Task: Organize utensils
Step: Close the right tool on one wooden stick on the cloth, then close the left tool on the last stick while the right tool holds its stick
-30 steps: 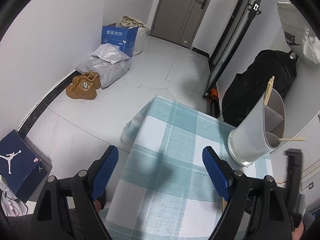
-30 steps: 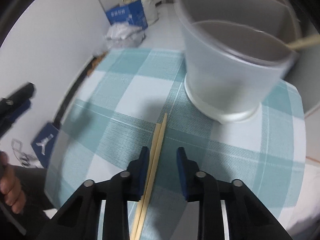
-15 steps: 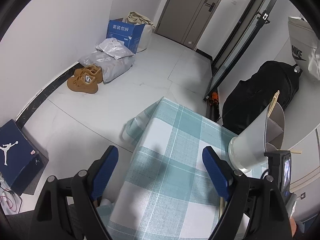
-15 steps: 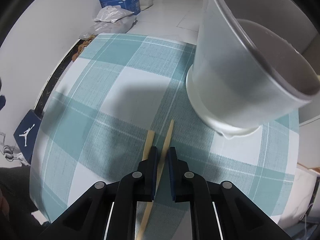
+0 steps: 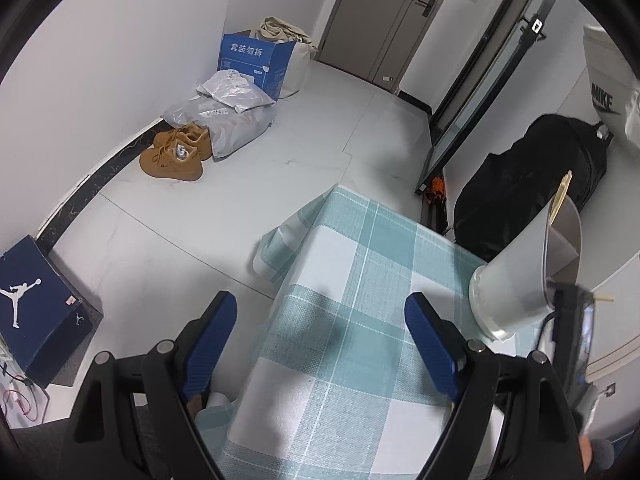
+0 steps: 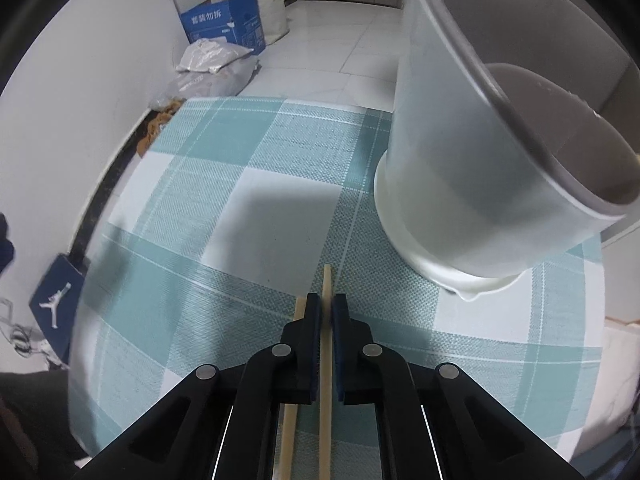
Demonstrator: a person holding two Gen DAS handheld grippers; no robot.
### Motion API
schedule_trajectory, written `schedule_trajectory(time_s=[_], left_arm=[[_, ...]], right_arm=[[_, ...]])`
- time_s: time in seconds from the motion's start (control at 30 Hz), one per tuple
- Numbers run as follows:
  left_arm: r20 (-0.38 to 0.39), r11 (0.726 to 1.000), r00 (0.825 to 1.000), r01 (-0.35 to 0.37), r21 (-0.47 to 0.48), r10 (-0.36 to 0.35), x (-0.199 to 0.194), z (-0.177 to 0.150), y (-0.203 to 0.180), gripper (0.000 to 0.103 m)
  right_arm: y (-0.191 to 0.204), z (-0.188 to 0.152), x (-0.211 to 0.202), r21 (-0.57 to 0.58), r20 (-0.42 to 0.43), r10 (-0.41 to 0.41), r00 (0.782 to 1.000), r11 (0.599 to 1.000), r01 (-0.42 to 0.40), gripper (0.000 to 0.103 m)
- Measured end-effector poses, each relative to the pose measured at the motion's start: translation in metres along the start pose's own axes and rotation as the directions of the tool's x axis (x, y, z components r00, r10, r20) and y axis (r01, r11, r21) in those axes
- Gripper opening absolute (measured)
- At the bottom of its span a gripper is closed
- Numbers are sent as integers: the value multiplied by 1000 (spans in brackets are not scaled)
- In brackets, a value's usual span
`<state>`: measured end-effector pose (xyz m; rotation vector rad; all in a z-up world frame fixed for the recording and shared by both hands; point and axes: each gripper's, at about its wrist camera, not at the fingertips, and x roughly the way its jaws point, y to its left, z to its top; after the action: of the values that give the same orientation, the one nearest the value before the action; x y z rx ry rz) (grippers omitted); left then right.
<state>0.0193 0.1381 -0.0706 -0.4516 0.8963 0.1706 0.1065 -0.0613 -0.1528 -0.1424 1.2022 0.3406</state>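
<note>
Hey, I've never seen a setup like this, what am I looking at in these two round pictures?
A person holds a hand-held gripper in each hand, each carrying a wide-angle camera looking along its two fingers. One picture is from the left gripper: its blue-padded fingers are spread open over the teal-and-white checked tablecloth, holding nothing. The other is from the right gripper: it is closed on one pale wooden chopstick, while a second chopstick lies just outside the fingers. The tall grey plastic utensil holder stands nearby with chopsticks already in it.

White walls (image 5: 100, 60) and pale tiled floor (image 5: 320, 120) are shown; a grey door (image 5: 384, 16), tan shoes (image 5: 176, 156), blue carton (image 5: 256, 60) and black backpack (image 5: 532, 184) are seen.
</note>
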Motion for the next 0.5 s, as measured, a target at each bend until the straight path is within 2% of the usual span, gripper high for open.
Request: schedule_trajectory(time_s=[0.27, 0.4, 0.5], left_arm=[[-34, 998, 999, -7, 62, 9, 7, -7, -15, 83], [-76, 993, 997, -6, 114, 15, 14, -14, -28, 83], [-122, 987, 993, 17, 157, 2, 20, -21, -39, 83]], right_arm=[[-22, -19, -52, 54, 109, 121, 987, 990, -127, 5], [-47, -34, -76, 133, 154, 207, 966, 965, -228, 5], [-60, -43, -90, 178, 187, 238, 953, 946, -271, 5]])
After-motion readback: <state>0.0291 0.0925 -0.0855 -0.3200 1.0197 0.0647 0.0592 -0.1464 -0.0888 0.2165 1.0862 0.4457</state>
